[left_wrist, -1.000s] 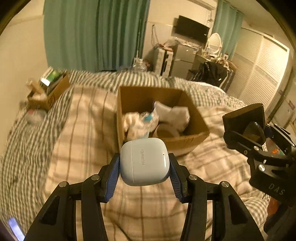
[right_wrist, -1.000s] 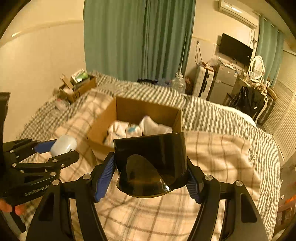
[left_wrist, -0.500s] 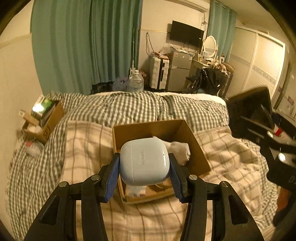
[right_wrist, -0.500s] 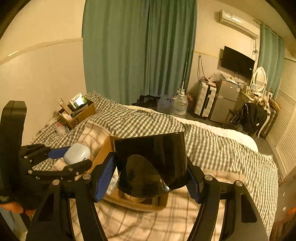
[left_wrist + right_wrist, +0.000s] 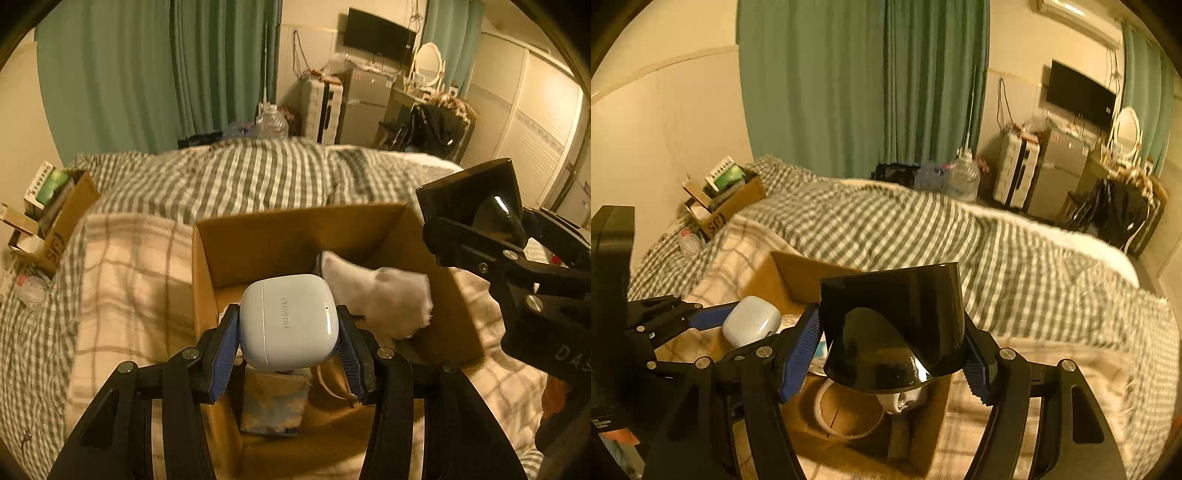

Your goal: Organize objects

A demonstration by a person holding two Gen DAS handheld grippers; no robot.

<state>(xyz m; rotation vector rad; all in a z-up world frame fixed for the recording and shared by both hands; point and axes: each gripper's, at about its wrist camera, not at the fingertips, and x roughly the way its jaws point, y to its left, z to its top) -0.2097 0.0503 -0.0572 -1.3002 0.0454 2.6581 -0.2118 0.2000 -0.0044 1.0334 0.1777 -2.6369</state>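
White and smooth, the earbud case (image 5: 289,323) sits squeezed between the blue fingers (image 5: 224,354) of the left gripper (image 5: 288,354), right over the open cardboard box (image 5: 258,240) on the bed (image 5: 236,177). To its right, the right gripper (image 5: 892,356) holds a shiny black object (image 5: 892,325) tight, also above the box. A white sock (image 5: 384,299) lies inside the box.

We see our right gripper (image 5: 892,354) clamped on a glossy black case (image 5: 892,328) over the open cardboard box (image 5: 798,275). At nine o'clock our left gripper (image 5: 738,326) pinches a white earbud case (image 5: 751,321) above the box.
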